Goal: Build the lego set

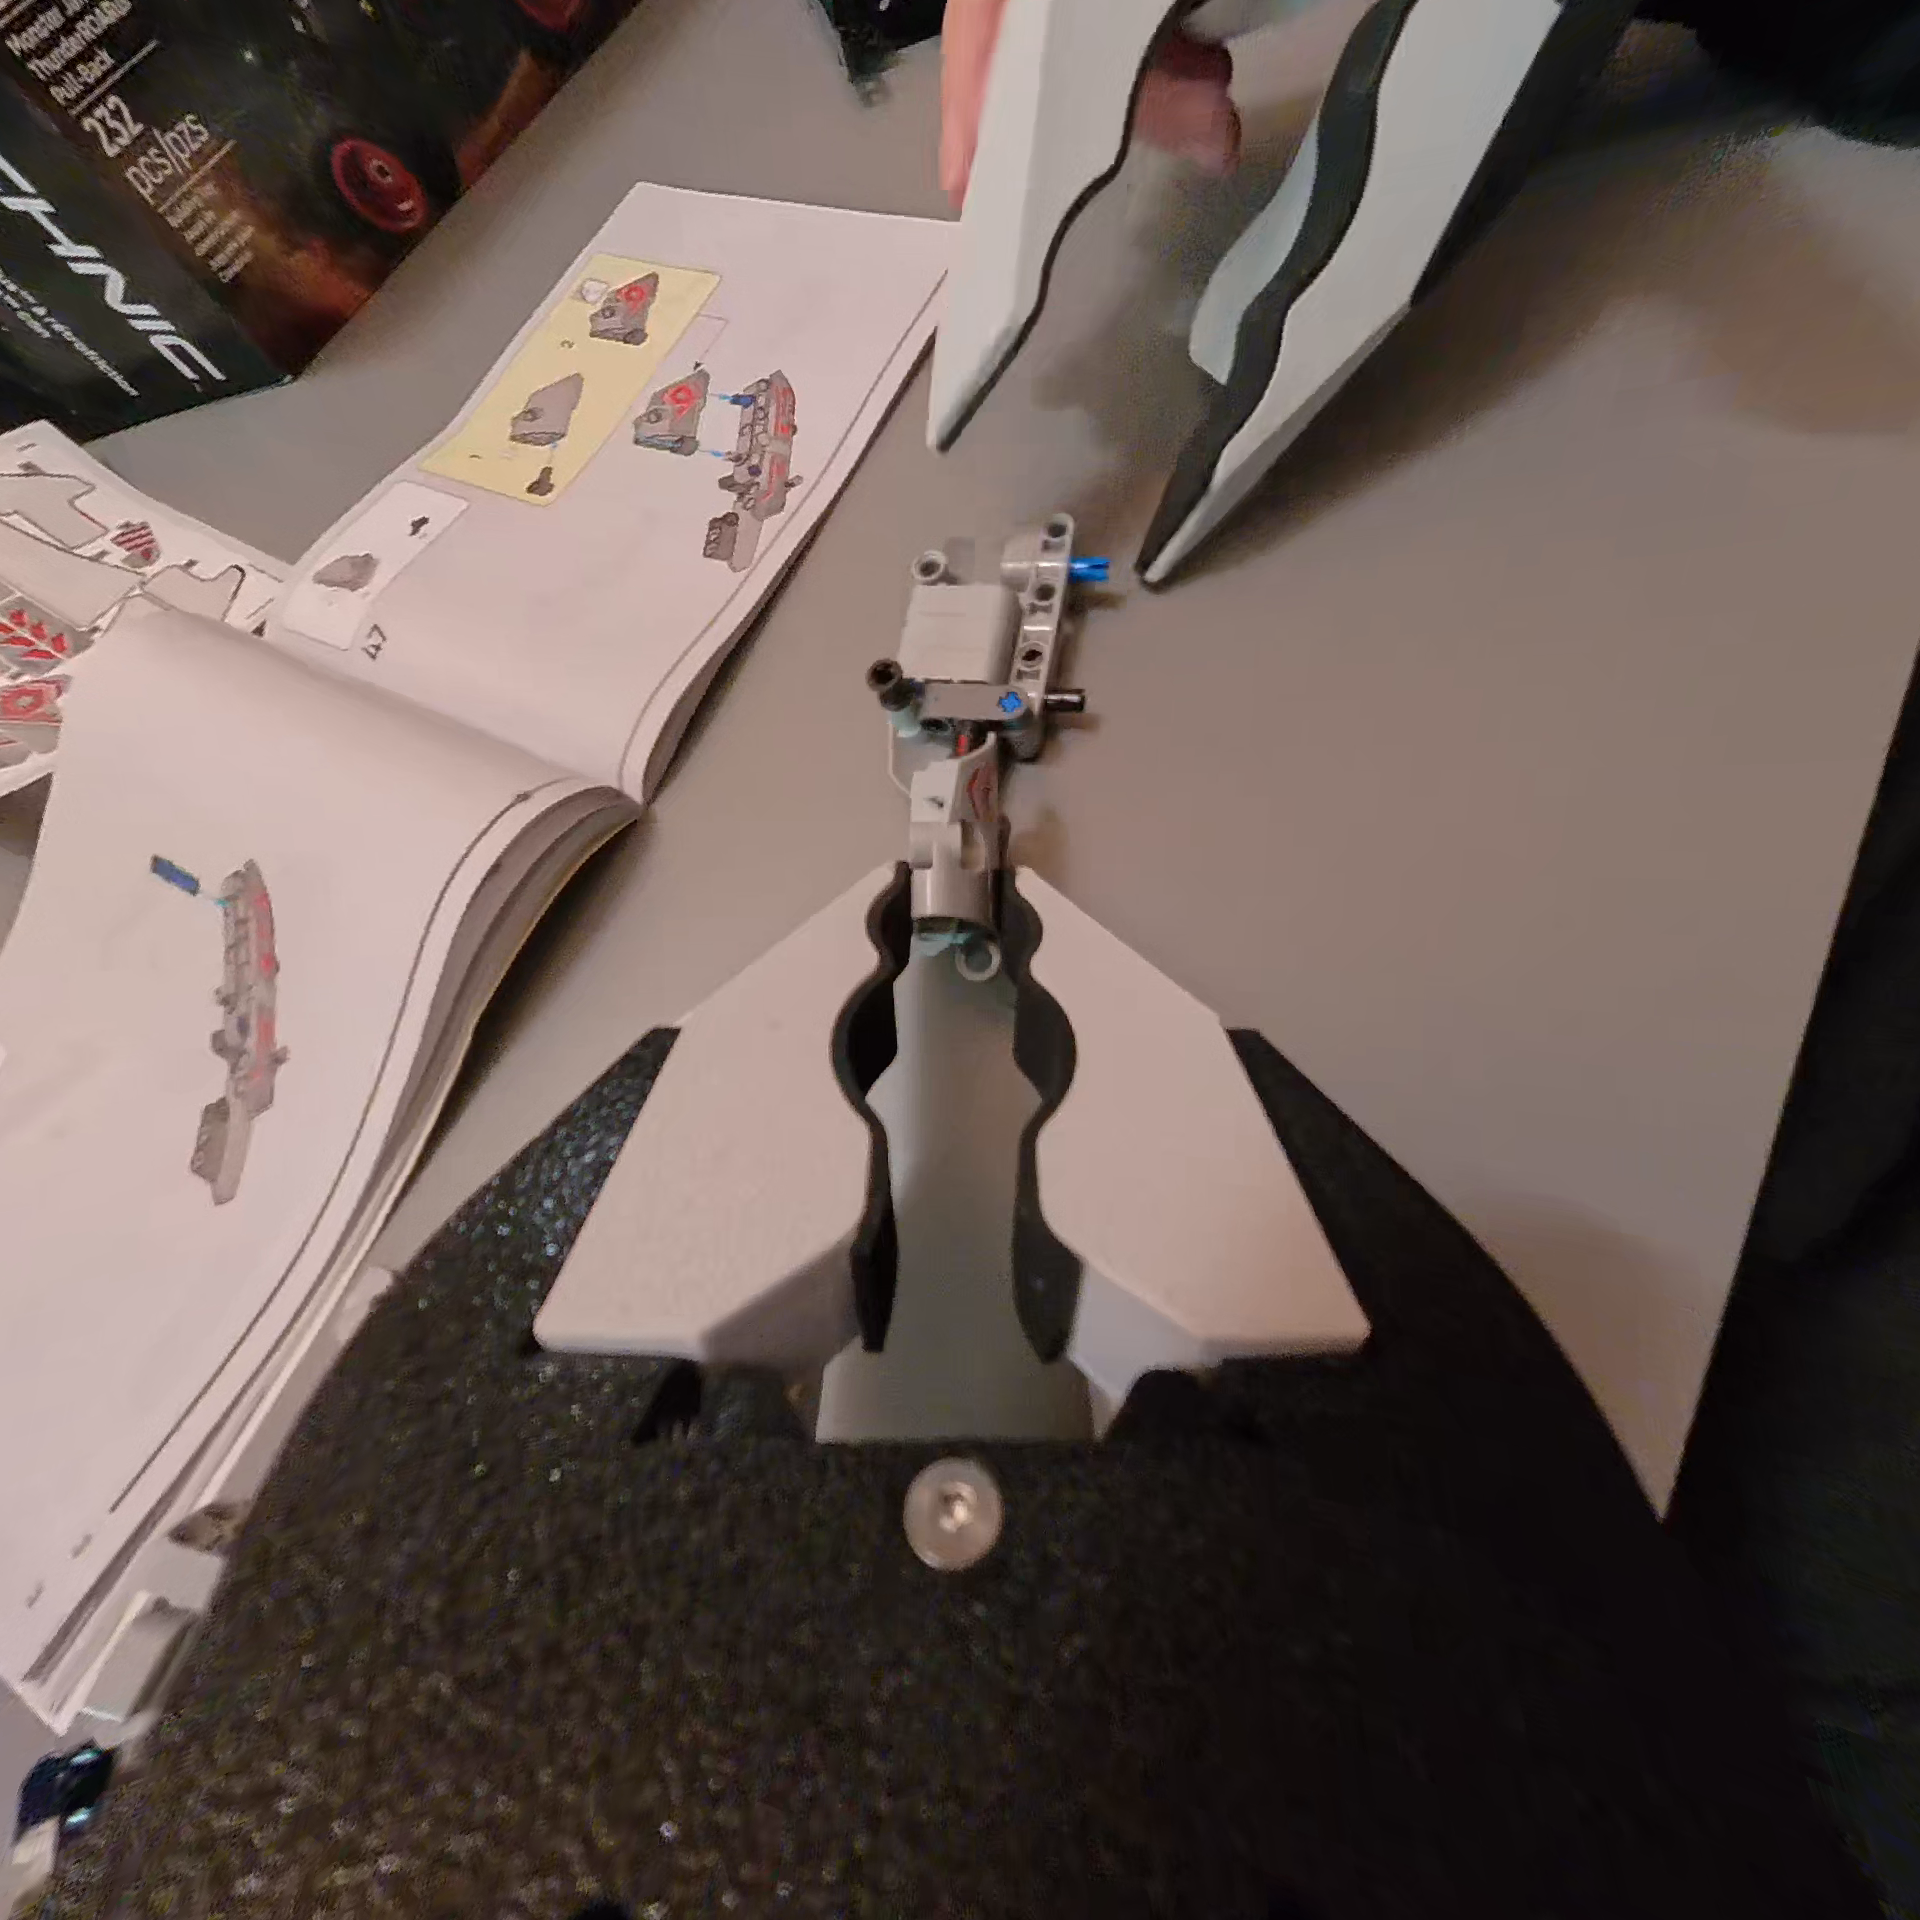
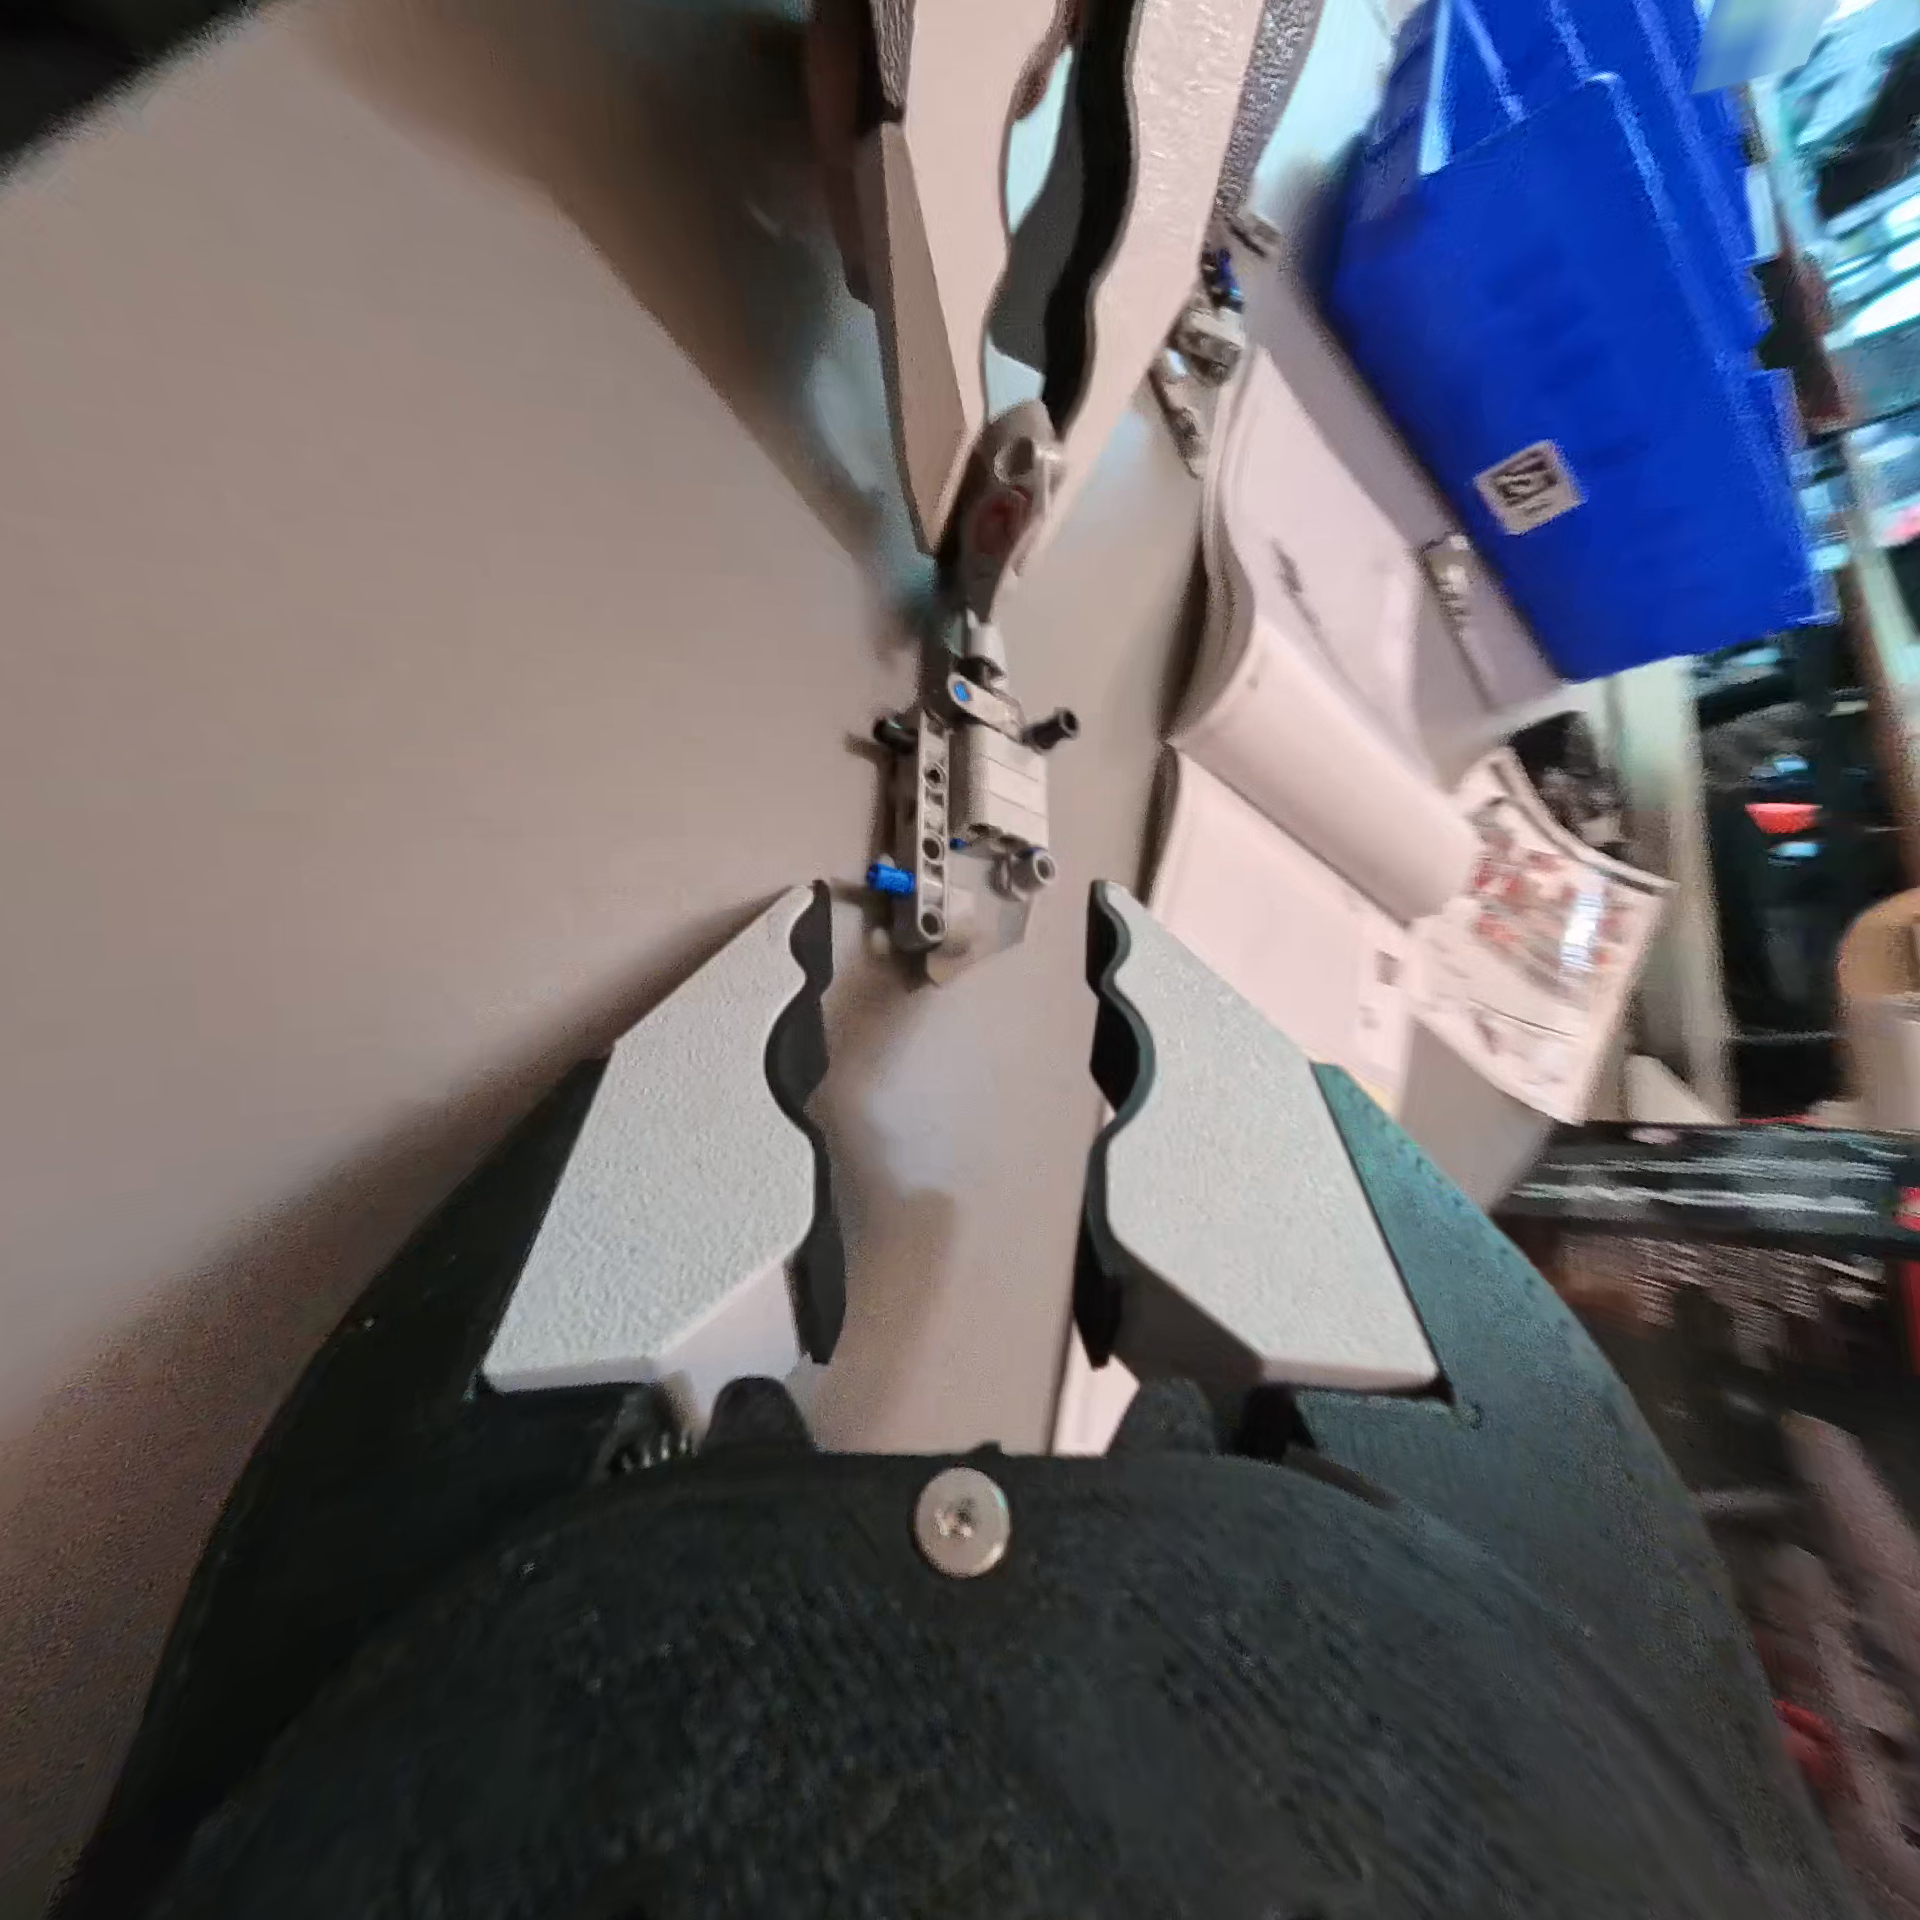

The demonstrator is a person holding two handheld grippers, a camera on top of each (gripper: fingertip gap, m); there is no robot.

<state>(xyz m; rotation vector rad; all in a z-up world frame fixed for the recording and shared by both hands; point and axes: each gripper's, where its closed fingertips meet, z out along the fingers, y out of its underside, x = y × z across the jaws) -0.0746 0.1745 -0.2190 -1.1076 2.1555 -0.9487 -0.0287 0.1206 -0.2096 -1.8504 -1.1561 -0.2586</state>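
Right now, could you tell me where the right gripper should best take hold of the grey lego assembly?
Probably at the free far end of the lego assembly, across the boxy grey block, coming straight on along its length. The left gripper already clamps the narrow opposite end, and the open right gripper faces it. Avoid the protruding blue pin.

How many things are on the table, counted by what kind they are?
Lego assembly: 1, held at its near end by the left gripper
Open instruction booklet: 1
Sticker sheet: 1
Lego box: 1
Total: 4
The right gripper is open, near the assembly's far end.
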